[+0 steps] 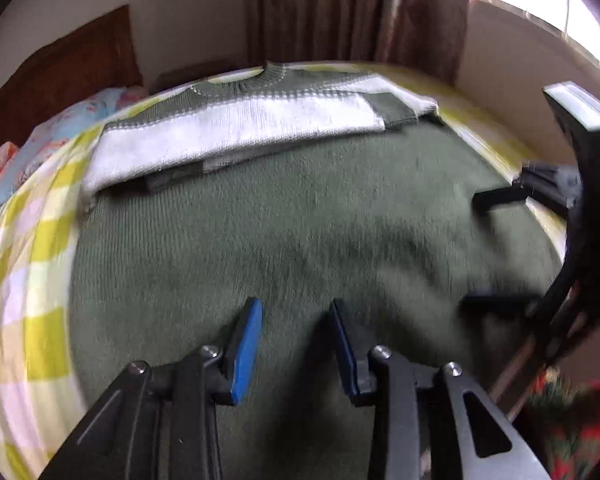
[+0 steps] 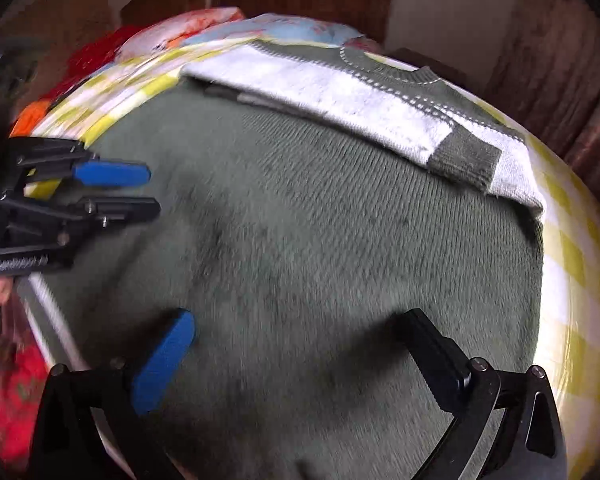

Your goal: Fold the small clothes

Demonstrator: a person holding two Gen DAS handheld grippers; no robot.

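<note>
The sweater [image 1: 284, 216] lies flat on the bed [image 1: 32, 280], both sleeves [image 2: 340, 96] already folded across its chest; the body fold seems still to do. Left hand-held gripper [image 1: 296, 316] hovers narrowly parted and empty above the hem, while the right hand-held gripper [image 2: 300, 328] gapes wide, empty too.

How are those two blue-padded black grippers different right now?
The left gripper has its jaws fairly close together; the right gripper spreads its jaws much wider. In the right wrist view the left gripper comes in from the side, while the right gripper points up the picture. Both hang over the green knitted sweater with nothing visibly between their jaws.
</note>
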